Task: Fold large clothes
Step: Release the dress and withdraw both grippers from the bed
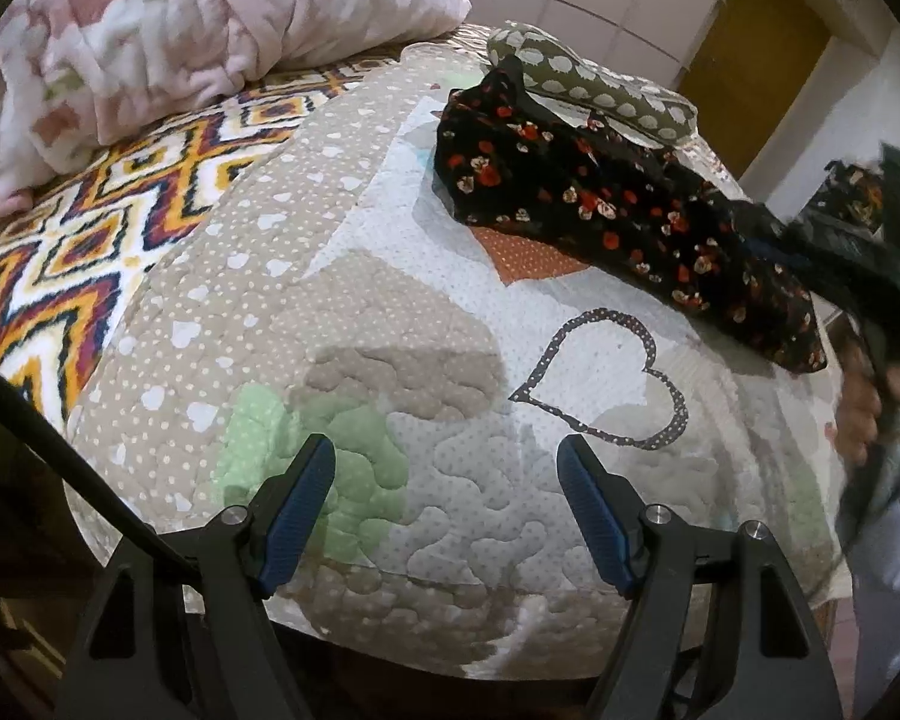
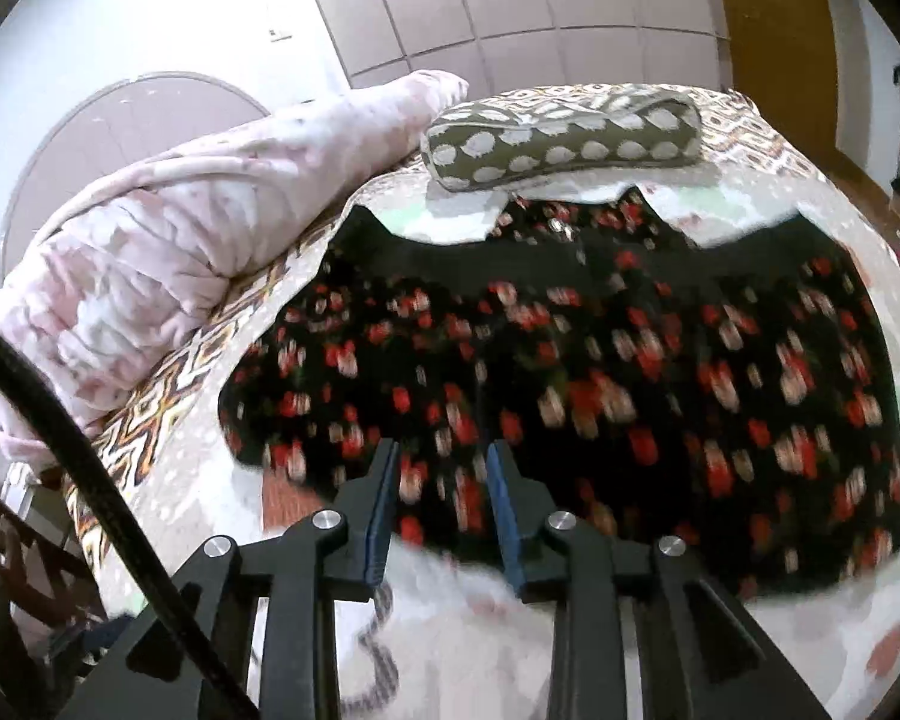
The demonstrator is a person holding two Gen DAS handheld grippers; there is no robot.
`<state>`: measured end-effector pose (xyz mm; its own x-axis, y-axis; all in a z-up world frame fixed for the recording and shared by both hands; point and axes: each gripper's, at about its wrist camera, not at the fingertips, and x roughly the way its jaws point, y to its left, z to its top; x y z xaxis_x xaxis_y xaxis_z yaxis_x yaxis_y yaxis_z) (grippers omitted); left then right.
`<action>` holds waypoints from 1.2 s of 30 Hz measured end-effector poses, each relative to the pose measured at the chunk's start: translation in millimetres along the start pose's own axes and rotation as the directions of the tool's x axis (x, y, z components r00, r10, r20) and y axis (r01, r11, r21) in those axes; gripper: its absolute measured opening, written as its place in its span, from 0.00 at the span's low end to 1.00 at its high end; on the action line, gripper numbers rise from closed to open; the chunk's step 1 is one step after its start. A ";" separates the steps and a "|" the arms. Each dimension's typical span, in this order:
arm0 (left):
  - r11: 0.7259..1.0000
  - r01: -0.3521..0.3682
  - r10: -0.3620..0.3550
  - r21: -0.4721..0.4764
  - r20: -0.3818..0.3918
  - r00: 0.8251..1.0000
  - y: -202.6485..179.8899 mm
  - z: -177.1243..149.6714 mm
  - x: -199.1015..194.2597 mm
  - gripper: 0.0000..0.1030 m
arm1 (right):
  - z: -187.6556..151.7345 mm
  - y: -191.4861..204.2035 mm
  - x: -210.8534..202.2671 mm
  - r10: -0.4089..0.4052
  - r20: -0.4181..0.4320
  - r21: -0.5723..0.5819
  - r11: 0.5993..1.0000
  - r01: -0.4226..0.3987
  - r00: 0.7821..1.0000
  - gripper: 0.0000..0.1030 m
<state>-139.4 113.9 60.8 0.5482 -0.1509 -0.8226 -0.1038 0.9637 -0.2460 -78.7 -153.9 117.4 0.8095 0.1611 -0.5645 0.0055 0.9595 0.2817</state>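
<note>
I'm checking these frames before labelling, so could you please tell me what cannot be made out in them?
- Right gripper, left wrist view: motion-blurred at the frame edge; its jaws cannot be read there.
- Dress, right wrist view: print smeared by motion; whether the fingers touch the cloth is unclear.
- Dress's near end, left wrist view: hidden behind the blurred hand.
- Quilt edge: cut off behind the left gripper.

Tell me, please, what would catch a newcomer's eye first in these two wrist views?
First comes the black floral garment, spread across the quilted bedspread with its red and cream flowers, just ahead of the right gripper, whose jaws stand slightly apart with nothing pinched. Behind it lies a spotted olive cushion, and a rumpled pink blanket is heaped at the left. The left gripper hangs wide open over the bedspread's heart outline.
</note>
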 end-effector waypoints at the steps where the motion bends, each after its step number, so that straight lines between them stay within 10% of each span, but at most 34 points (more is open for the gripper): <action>1: 1.000 -0.005 0.005 0.009 -0.003 1.000 -2.9 0.2 2.6 0.73 | -9.8 -2.9 -5.1 -0.002 -0.001 0.004 1.000 0.002 1.000 0.30; 14: 0.972 -0.149 0.154 0.183 -0.014 0.988 -46.5 -9.2 45.6 0.85 | -101.0 -55.8 -19.3 -0.157 -0.018 0.064 0.985 0.158 0.987 0.30; 36: 0.959 -0.184 0.187 0.216 0.006 0.982 -49.6 -16.2 53.1 0.95 | -120.2 -40.1 -2.2 -0.245 0.056 -0.017 0.969 0.246 0.968 0.61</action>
<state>-118.6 54.6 21.0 0.5236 0.0335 -0.8513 -0.0215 0.9994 0.0261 -151.2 -165.0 14.0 0.8152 -0.0921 -0.5718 0.1948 0.9734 0.1209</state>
